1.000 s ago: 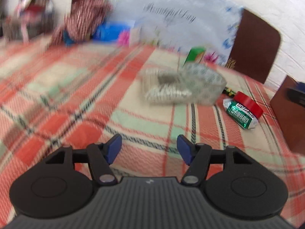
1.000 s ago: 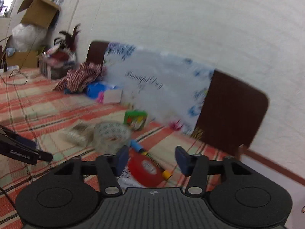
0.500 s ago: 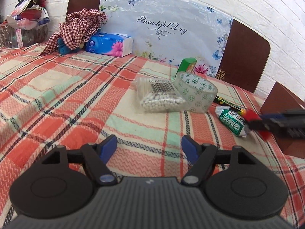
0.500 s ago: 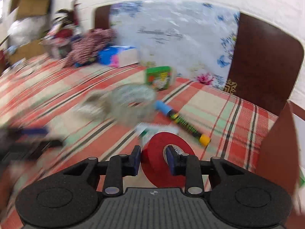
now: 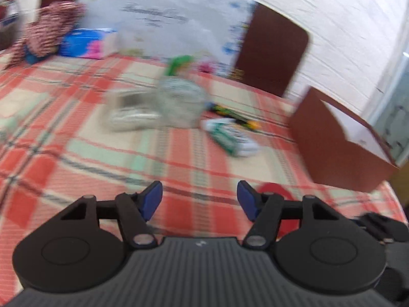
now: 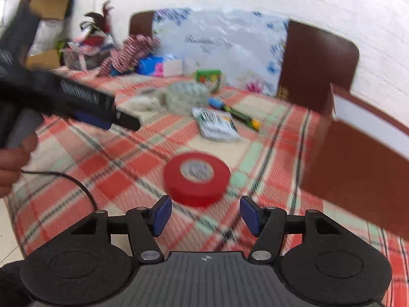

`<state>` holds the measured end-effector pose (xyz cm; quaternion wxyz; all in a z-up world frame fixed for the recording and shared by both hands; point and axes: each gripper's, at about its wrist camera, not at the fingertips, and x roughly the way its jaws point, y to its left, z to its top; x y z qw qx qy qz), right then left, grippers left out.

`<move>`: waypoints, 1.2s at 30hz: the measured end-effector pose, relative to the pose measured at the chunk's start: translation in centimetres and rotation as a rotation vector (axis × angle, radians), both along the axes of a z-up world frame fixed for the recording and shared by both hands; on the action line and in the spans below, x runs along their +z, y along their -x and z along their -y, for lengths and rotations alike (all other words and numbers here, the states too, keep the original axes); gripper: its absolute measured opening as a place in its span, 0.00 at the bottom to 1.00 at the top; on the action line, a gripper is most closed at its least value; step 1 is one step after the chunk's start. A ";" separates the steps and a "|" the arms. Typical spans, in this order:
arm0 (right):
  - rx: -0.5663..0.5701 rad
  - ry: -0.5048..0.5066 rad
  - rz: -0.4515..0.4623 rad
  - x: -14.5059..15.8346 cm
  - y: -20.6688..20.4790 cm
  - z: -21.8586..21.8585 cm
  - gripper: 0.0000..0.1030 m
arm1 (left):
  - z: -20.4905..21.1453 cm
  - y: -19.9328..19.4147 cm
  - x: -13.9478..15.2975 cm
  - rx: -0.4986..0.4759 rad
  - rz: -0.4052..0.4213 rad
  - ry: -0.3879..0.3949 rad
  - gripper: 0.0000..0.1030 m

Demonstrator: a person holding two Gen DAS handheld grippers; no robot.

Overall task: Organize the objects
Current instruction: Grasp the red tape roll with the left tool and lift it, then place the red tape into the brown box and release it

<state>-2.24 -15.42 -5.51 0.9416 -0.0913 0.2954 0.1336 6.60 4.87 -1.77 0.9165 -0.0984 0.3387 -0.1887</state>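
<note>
A red tape roll (image 6: 196, 176) lies flat on the plaid tablecloth just ahead of my right gripper (image 6: 202, 213), which is open and empty. In the left wrist view the roll (image 5: 272, 189) shows partly behind my right finger. My left gripper (image 5: 199, 200) is open and empty above the cloth. A brown box (image 6: 363, 133) with a white inside stands to the right; it also shows in the left wrist view (image 5: 340, 143). A clear patterned tape roll (image 5: 181, 102), a bag of white beads (image 5: 130, 115), a green-and-white packet (image 5: 227, 135) and a marker (image 6: 235, 113) lie mid-table.
A small green box (image 6: 208, 75), a blue tissue pack (image 5: 87, 42), a checked cloth (image 5: 48, 30) and a floral panel (image 6: 225, 41) between brown chair backs (image 5: 271, 48) stand at the back. The left gripper's body (image 6: 71, 99) crosses the right wrist view at left.
My right gripper has opened and let go of the red tape roll, which now lies on the cloth nearer the front. Both views have shifted and blurred.
</note>
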 end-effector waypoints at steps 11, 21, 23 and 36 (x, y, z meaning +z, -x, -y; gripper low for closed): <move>0.052 -0.057 -0.043 -1.6 -3.6 -0.9 0.66 | 7.0 -1.8 -2.1 -0.103 -0.187 -0.070 0.35; -0.030 0.021 0.315 2.5 -0.3 0.2 0.66 | 10.5 -0.5 6.0 -0.143 0.017 -0.083 0.29; -0.086 0.058 0.396 3.9 -0.3 1.8 0.66 | 13.0 -0.8 8.0 -0.193 0.085 -0.083 0.29; -0.366 0.062 0.375 4.6 -5.8 16.9 0.66 | 31.9 -6.7 9.0 -0.433 0.143 -0.124 0.29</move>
